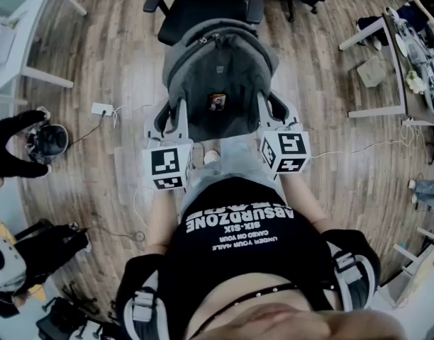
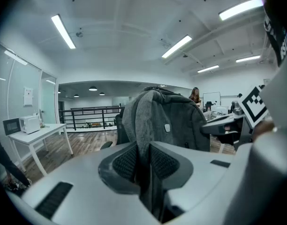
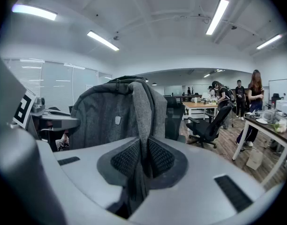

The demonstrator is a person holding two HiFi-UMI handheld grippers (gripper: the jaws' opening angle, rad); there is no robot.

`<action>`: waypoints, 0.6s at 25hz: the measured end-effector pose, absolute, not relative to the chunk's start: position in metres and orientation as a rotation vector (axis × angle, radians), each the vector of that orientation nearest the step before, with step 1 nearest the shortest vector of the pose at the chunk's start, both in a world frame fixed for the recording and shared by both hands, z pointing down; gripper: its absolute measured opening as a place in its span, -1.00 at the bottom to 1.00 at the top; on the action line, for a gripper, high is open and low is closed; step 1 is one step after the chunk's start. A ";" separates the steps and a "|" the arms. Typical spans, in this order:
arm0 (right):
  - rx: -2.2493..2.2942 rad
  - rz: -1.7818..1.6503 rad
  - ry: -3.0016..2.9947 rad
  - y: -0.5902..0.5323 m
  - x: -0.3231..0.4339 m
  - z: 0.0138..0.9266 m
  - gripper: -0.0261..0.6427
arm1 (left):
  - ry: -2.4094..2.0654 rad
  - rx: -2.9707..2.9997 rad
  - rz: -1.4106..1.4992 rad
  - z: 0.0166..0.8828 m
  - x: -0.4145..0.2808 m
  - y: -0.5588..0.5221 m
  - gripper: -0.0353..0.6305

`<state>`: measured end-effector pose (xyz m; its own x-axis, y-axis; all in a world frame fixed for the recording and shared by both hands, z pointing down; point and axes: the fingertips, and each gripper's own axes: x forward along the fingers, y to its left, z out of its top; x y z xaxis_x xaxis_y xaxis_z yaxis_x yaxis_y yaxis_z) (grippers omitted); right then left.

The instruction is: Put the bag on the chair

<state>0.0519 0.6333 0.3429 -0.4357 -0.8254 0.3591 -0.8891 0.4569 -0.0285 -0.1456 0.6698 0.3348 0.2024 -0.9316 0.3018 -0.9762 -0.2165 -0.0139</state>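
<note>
The black office chair (image 1: 196, 9) stands on the wooden floor (image 1: 110, 62) directly ahead of me, its seat partly hidden from the head view. The grey backpack (image 1: 217, 69) hangs upright between the 2 grippers, just in front of the chair and overlapping its near edge. I cannot tell whether its base touches the seat yet.

The left gripper (image 2: 144, 158) is clamped on a fabric fold (image 2: 143, 121) at the backpack's left side. The right gripper (image 3: 143, 156) is clamped on the matching fold at the right side. In both gripper views the ribbed pads press the cloth from each side.

Step in hand: carry and lower. I would:
1. Keep both grips closed and level with each other, so the backpack does not swing or twist.
2. Advance until the base is over the seat centre, clear of both armrests.
3. Lower until the seat takes the weight, then release both sides together.
</note>
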 end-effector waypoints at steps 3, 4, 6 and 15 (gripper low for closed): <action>1.455 0.316 -2.434 0.630 0.043 0.341 -0.76 | -1.848 2.302 0.385 0.330 -0.148 0.662 -0.66; 1.452 0.311 -2.442 0.628 0.040 0.340 -0.76 | -1.848 2.306 0.383 0.329 -0.150 0.659 -0.66; 1.450 0.299 -2.456 0.622 0.034 0.336 -0.76 | -1.846 2.310 0.371 0.327 -0.154 0.653 -0.66; 1.432 0.318 -2.488 0.584 0.039 0.333 -0.76 | -1.835 2.276 0.379 0.331 -0.156 0.618 -0.66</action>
<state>0.0389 0.5839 0.3330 -0.4845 -0.8129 0.3231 -0.8681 0.4925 -0.0624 -0.1557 0.6179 0.3307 0.1997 -0.9274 0.3164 -0.9768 -0.2139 -0.0103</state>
